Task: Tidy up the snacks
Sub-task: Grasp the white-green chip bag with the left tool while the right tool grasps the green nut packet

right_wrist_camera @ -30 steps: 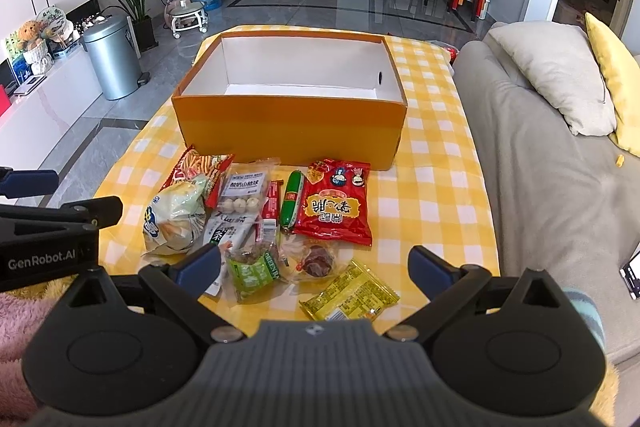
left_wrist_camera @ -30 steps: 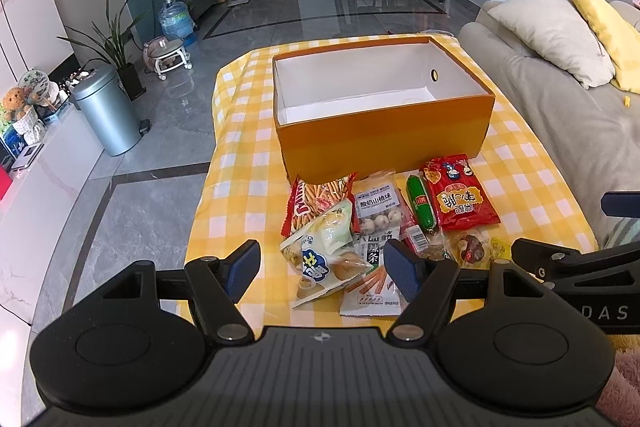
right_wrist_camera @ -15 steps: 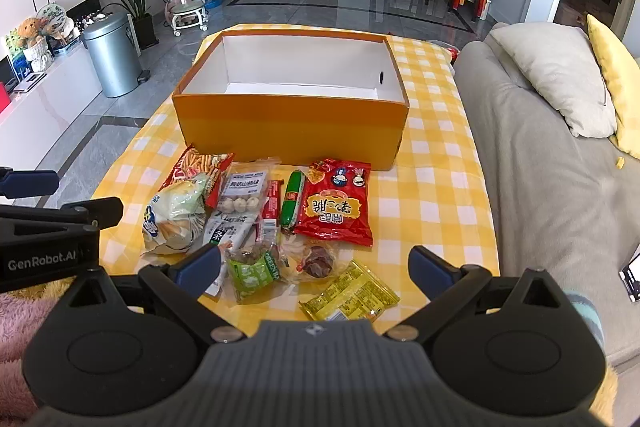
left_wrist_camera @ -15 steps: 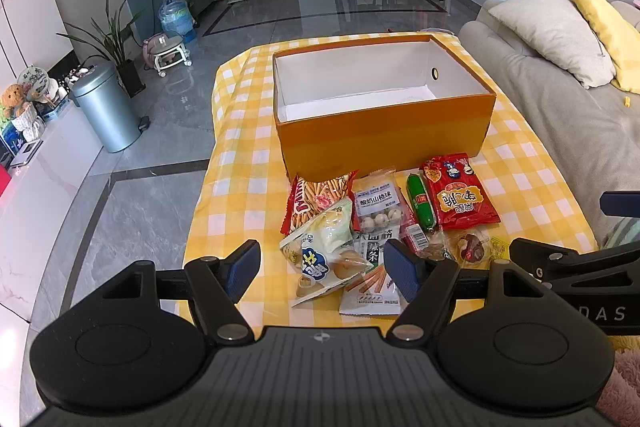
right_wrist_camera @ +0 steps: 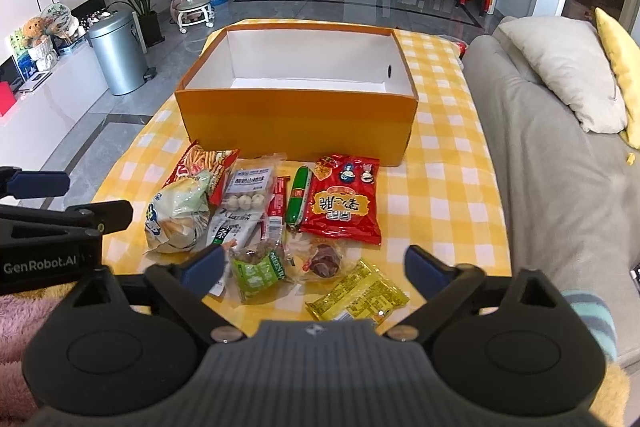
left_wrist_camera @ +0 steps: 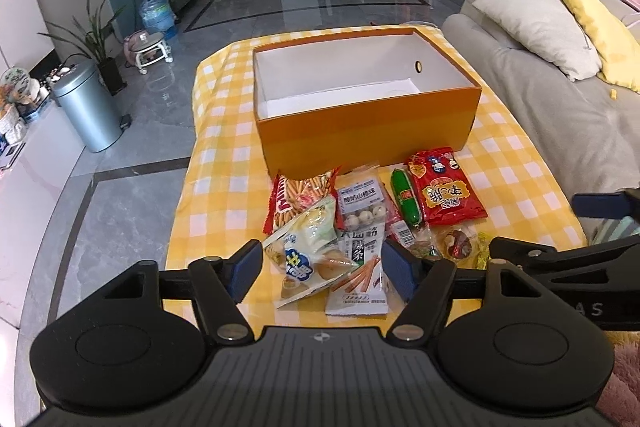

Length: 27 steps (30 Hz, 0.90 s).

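Snacks (right_wrist_camera: 276, 223) before empty orange box (right_wrist_camera: 296, 123)

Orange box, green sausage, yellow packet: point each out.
orange box (right_wrist_camera: 296, 123), right wrist view, on its front wall.
green sausage (right_wrist_camera: 299, 195), right wrist view, mid-length on its casing.
yellow packet (right_wrist_camera: 358, 297), right wrist view, centre of its printed face.

1. My left claw (left_wrist_camera: 322, 269) camera looks forward and down, close above the snacks (left_wrist_camera: 372, 215).
2. My right claw (right_wrist_camera: 314, 273) camera does likewise.
3. Both share the snacks, orange box (right_wrist_camera: 296, 127) and table (right_wrist_camera: 444, 187).
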Each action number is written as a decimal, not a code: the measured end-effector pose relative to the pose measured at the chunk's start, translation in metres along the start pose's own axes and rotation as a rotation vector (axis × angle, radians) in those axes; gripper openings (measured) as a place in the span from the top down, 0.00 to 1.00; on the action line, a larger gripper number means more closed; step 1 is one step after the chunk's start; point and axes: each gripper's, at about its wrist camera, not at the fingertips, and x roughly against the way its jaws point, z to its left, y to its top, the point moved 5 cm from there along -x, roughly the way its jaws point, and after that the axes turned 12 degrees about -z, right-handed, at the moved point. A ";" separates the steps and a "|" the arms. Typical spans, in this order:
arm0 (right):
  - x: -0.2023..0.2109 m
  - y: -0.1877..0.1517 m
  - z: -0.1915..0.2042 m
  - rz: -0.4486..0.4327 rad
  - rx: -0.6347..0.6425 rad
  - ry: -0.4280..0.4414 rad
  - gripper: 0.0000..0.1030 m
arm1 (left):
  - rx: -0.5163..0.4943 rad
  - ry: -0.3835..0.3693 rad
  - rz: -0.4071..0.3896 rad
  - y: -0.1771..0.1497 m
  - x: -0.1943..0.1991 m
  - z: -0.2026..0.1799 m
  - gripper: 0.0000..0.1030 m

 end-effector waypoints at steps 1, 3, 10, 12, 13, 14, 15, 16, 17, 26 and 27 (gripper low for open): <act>-0.003 -0.001 -0.001 0.004 -0.002 0.007 0.21 | -0.002 -0.006 0.000 0.001 -0.002 0.000 0.29; -0.008 -0.001 -0.001 0.012 -0.004 0.019 0.28 | 0.002 -0.028 0.007 0.003 -0.007 0.000 0.34; -0.032 -0.005 -0.006 0.041 -0.057 0.075 0.43 | 0.097 -0.120 0.125 -0.005 -0.038 0.011 0.47; -0.043 -0.011 -0.010 0.083 -0.095 0.087 0.42 | 0.141 -0.113 0.164 -0.008 -0.048 0.019 0.38; -0.049 -0.013 -0.011 0.109 -0.115 0.099 0.42 | 0.149 -0.103 0.178 -0.010 -0.053 0.021 0.33; -0.055 -0.016 -0.010 0.132 -0.135 0.121 0.42 | 0.151 -0.094 0.190 -0.011 -0.058 0.024 0.32; -0.061 -0.017 -0.009 0.153 -0.149 0.142 0.42 | 0.150 -0.084 0.201 -0.013 -0.061 0.025 0.32; -0.066 -0.019 -0.007 0.168 -0.153 0.155 0.42 | 0.150 -0.073 0.213 -0.014 -0.065 0.027 0.32; -0.072 -0.020 -0.004 0.182 -0.147 0.168 0.42 | 0.156 -0.068 0.224 -0.016 -0.069 0.029 0.32; -0.105 -0.027 0.030 0.254 -0.010 0.233 0.42 | 0.253 -0.062 0.304 -0.029 -0.107 0.041 0.30; -0.110 -0.028 0.031 0.268 -0.004 0.232 0.42 | 0.251 -0.061 0.313 -0.030 -0.111 0.040 0.30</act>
